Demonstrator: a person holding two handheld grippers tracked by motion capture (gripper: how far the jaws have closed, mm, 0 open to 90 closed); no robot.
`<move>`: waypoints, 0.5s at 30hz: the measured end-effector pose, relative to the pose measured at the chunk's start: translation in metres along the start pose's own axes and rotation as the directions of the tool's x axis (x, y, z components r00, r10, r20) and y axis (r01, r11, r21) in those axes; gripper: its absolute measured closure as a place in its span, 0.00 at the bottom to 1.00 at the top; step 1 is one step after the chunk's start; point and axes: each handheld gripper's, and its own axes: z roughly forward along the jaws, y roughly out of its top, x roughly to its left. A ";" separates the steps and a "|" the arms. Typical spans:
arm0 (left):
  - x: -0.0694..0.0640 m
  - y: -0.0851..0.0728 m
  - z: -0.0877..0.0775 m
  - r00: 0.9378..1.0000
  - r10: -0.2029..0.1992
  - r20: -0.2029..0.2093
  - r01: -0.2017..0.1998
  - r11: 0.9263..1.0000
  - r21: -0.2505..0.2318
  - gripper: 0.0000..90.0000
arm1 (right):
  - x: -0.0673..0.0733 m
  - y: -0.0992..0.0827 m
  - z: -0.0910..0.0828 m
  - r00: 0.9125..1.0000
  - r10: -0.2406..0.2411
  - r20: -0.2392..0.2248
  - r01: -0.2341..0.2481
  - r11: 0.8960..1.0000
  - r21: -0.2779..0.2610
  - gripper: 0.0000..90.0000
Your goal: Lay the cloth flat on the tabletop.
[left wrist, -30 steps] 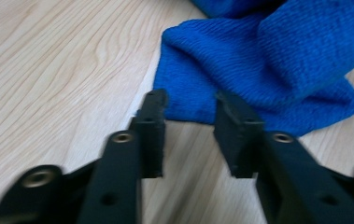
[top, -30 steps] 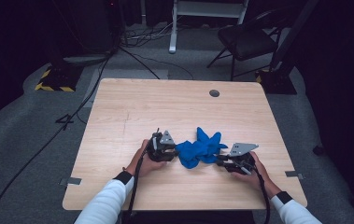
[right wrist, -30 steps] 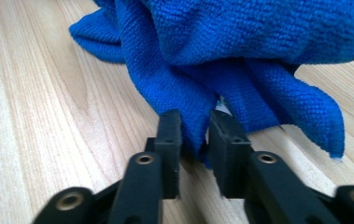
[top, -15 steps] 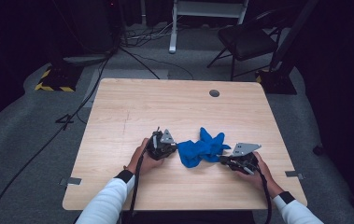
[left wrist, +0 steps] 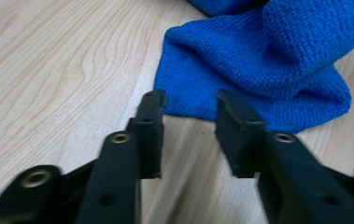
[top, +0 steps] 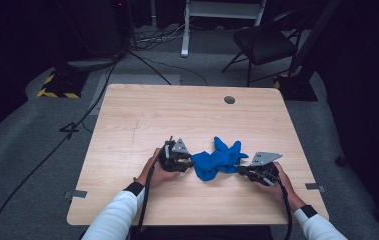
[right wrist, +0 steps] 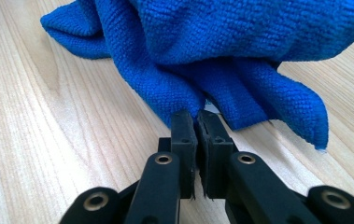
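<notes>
High view: a crumpled blue cloth (top: pixel 218 159) lies on the bench (top: pixel 142 115), bunched between the left claw (top: pixel 191 163) and the right claw (top: pixel 239 171), each at one end of it. Against the earlier frames the cloth looks more drawn together and rope-like, and both hands sit about where they were.

Left gripper view: the left claw (left wrist: pixel 188 105) stands part open with bare bench between its jaws, the cloth (left wrist: pixel 258 70) just ahead of the tips, its near hem touching or almost touching them. These jaws have just been opening, and nothing is between them.

Right gripper view: the right claw (right wrist: pixel 194 115) is pinched nearly closed on a fold of the cloth (right wrist: pixel 240 51), which rises directly ahead of it and drapes to either side.

In my judgement the risk is that the right claw holds only a thin edge: a pull away from the heap could slip that fold free. The left claw, empty, could also close short of the hem and catch nothing, or scrape the bench
</notes>
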 end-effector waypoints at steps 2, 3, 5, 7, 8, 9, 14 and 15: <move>0.001 0.002 0.002 1.000 -0.009 0.001 0.009 1.000 0.000 0.57 | 0.000 0.000 0.000 1.000 -0.001 0.000 0.001 1.000 0.000 0.95; 0.001 0.004 0.003 1.000 -0.019 -0.008 0.019 1.000 -0.001 0.57 | 0.000 0.000 0.000 1.000 -0.001 0.000 0.001 1.000 0.000 0.95; 0.002 0.008 0.008 0.999 -0.036 -0.030 0.037 0.999 0.005 0.50 | 0.000 0.000 0.000 1.000 0.001 0.000 -0.001 1.000 0.001 0.95; 0.002 0.011 0.013 0.999 -0.029 -0.031 0.029 1.000 -0.005 0.48 | 0.000 0.000 0.000 1.000 0.000 0.000 0.000 1.000 0.000 0.95; 0.001 0.012 0.014 0.999 -0.023 -0.036 0.023 1.000 -0.006 0.48 | 0.000 0.000 0.000 1.000 0.000 0.000 0.000 1.000 0.000 0.95; 0.000 0.014 0.017 0.999 -0.009 -0.040 0.009 1.000 -0.002 0.47 | 0.000 0.000 0.000 1.000 0.000 0.000 0.000 1.000 0.000 0.95; -0.004 0.018 0.021 0.999 0.028 -0.018 -0.028 1.000 -0.007 0.54 | -0.002 -0.001 0.000 1.000 0.006 -0.002 -0.006 1.000 -0.002 0.95; -0.005 0.019 0.021 0.999 0.037 0.000 -0.037 0.999 -0.007 0.61 | -0.002 -0.001 0.000 1.000 0.006 0.000 -0.006 1.000 -0.001 0.95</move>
